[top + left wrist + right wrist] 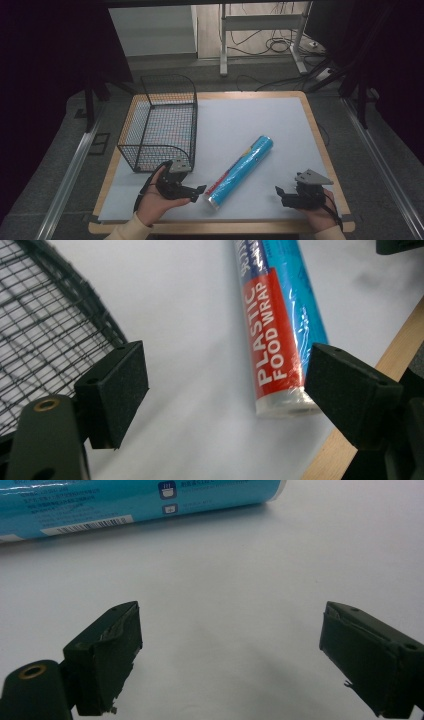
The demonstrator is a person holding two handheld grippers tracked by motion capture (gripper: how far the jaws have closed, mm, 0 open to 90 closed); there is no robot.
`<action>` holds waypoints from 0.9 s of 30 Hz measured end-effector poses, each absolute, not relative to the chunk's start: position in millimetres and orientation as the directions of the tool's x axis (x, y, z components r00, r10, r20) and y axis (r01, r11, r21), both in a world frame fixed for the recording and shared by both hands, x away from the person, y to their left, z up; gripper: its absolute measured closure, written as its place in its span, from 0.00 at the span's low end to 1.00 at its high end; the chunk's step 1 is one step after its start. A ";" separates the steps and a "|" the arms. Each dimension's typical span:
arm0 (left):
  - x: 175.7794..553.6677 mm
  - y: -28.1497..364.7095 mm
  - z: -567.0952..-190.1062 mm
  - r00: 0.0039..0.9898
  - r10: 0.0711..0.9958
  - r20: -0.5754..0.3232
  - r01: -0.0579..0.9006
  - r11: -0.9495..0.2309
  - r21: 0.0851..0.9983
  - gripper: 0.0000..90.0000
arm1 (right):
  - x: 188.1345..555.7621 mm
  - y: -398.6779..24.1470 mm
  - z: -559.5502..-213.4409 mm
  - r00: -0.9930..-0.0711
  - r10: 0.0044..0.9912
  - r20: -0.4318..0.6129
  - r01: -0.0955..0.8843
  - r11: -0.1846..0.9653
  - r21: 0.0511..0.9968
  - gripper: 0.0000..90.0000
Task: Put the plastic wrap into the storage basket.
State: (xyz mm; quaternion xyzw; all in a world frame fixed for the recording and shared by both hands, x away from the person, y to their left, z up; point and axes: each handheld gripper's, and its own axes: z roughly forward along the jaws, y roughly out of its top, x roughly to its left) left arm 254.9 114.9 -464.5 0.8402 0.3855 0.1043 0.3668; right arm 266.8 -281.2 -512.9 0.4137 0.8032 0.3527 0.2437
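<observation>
A blue and red roll of plastic food wrap (241, 171) lies slantwise on the white mat, its near end toward the front edge. My left gripper (199, 192) hangs just left of that near end with its jaws wide apart and nothing between them. In the left gripper view the roll (280, 325) lies ahead, its end close beside the right pad (350, 395). My right gripper (280, 192) rests near the front right of the mat, open and empty. Seen from the right gripper view, the roll (130, 502) crosses the top, well beyond the fingertips (107, 655).
A black wire basket (162, 122) stands on the left part of the mat, its curved near corner close behind my left hand. The wooden table edge (220, 227) runs along the front. Beyond the table are desk legs and cables on the floor.
</observation>
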 end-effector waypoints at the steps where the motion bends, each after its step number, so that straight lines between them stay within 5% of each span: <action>1: 255.5 113.1 -463.9 0.683 0.722 -0.108 0.570 -0.436 0.696 0.20 | 266.8 -281.2 -512.9 -0.540 0.836 -0.099 0.492 0.409 0.768 0.11; 27: 262.5 92.8 -459.8 0.711 0.697 -0.089 0.549 -0.472 0.690 0.19 | 267.3 -282.8 -512.8 -0.533 0.840 -0.103 0.492 0.407 0.769 0.11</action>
